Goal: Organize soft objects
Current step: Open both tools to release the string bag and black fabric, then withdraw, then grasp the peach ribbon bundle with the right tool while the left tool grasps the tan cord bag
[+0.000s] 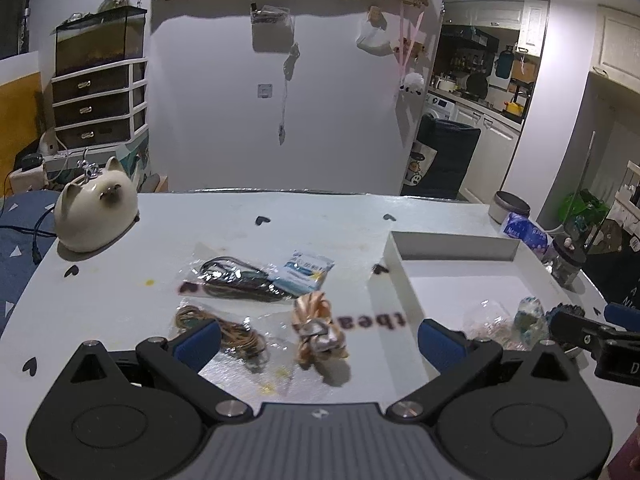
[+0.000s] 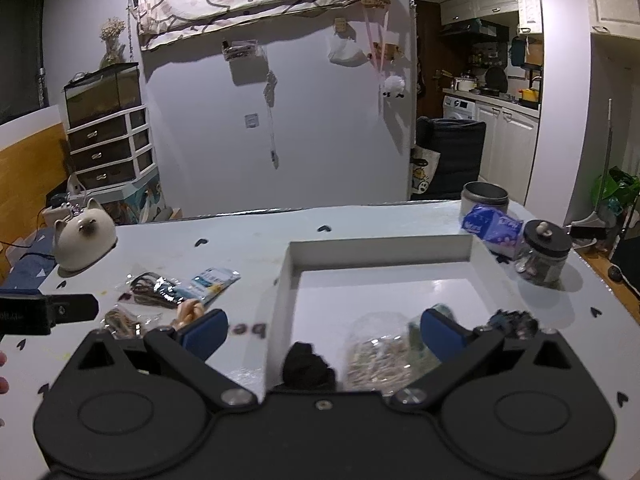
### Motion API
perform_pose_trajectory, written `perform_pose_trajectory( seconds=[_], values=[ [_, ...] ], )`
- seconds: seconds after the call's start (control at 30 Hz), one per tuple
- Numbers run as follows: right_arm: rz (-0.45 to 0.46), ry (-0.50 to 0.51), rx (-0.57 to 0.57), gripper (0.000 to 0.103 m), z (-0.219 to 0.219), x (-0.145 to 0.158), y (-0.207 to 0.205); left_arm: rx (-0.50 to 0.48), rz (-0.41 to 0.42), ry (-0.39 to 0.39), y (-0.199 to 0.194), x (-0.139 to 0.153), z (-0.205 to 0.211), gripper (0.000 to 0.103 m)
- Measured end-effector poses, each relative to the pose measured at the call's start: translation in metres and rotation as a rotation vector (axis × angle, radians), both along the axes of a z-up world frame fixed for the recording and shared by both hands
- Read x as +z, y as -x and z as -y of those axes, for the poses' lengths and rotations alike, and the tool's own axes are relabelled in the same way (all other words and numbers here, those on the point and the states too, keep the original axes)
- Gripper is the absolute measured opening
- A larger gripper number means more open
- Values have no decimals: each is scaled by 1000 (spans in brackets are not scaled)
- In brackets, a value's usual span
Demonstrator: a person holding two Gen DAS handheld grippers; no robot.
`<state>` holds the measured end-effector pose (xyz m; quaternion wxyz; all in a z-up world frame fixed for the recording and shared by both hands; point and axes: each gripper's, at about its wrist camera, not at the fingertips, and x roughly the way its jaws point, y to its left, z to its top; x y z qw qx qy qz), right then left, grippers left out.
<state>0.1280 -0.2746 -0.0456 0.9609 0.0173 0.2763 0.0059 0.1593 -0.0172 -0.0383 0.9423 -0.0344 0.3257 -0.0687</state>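
Observation:
My left gripper (image 1: 320,340) is open and hovers low over the table, with a peach and silver scrunchie (image 1: 318,330) lying between its fingers, untouched. A bag of brown hair ties (image 1: 224,328) lies by the left finger. Farther off are a bag of black hair ties (image 1: 236,280) and a blue-white packet (image 1: 304,272). My right gripper (image 2: 322,334) is open over the near end of the white tray (image 2: 380,248). The tray holds a black soft item (image 2: 308,364), a clear bag of beige pieces (image 2: 380,352) and a dark scrunchie (image 2: 514,322).
A cream cat-shaped pot (image 1: 96,212) sits at the table's far left corner. A round tin (image 2: 484,200), a blue tissue pack (image 2: 492,228) and a glass jar with a black lid (image 2: 544,256) stand along the right edge beyond the tray.

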Motion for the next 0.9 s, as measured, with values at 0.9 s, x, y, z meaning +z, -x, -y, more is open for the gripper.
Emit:
perform_pose_trajectory(
  seconds=[0.9],
  values=[
    [-101,27,58,103,-49,-12,-43,16,-172,-5,-97,-70,-75,103]
  ],
)
